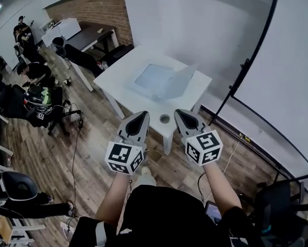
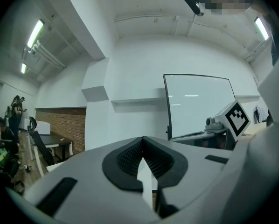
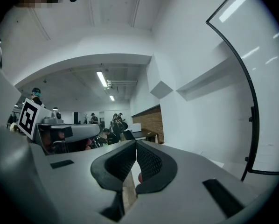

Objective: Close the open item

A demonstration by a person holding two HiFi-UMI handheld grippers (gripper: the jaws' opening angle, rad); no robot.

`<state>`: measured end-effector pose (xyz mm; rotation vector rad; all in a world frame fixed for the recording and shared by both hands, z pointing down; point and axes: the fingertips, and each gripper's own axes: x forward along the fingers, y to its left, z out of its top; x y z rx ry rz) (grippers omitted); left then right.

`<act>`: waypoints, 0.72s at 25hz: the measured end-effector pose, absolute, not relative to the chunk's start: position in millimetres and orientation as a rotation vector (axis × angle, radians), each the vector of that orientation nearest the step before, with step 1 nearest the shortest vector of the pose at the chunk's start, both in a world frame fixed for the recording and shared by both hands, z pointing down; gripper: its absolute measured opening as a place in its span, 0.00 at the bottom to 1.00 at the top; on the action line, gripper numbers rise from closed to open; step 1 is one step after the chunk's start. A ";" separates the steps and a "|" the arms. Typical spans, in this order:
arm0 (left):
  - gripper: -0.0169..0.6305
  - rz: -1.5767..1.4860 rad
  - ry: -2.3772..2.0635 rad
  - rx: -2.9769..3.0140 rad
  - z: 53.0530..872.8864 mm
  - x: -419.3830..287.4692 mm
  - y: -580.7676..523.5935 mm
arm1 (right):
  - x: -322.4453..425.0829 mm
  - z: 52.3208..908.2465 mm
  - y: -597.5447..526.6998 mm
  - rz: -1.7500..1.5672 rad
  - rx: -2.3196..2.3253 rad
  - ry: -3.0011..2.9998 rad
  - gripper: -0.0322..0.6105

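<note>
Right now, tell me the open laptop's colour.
Silvery light grey laptop, seen best in the head view.

One laptop (image 1: pixel 164 80), one white table (image 1: pixel 124 72), one small round object (image 1: pixel 165 119), two hand-held grippers (image 1: pixel 140 116) (image 1: pixel 181 115).

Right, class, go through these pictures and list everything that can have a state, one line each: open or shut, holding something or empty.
laptop: open, lid raised, sitting on the white table.
left hand-held gripper: shut, nothing between its jaws, held in the air short of the table.
right hand-held gripper: shut, nothing between its jaws, held in the air beside the left one.
</note>
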<state>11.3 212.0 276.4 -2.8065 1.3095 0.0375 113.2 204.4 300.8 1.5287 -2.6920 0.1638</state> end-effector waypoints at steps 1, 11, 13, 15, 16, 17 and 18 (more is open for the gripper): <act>0.05 0.043 1.311 -2.806 275.4 7.4 202.8 | 110.1 300.0 195.3 0.163 1.529 -2.690 0.11; 0.05 0.063 1.327 -2.815 264.4 -49.1 103.9 | 58.7 288.1 95.5 0.161 1.533 -2.678 0.11; 0.05 0.067 1.331 -2.817 261.1 -62.7 86.7 | 44.9 285.3 79.3 0.154 1.529 -2.672 0.11; 0.05 0.067 1.330 -2.824 259.3 -74.5 72.2 | 31.0 283.2 65.8 0.153 1.525 -2.665 0.11; 0.05 0.067 1.327 -2.830 259.0 -79.3 65.7 | 24.1 282.3 59.9 0.151 1.522 -2.661 0.11; 0.05 0.066 1.323 -2.837 258.9 -83.3 59.5 | 17.8 281.5 54.2 0.147 1.520 -2.656 0.11; 0.05 0.065 1.317 -2.843 259.1 -86.7 53.5 | 12.2 280.8 48.6 0.143 1.520 -2.652 0.11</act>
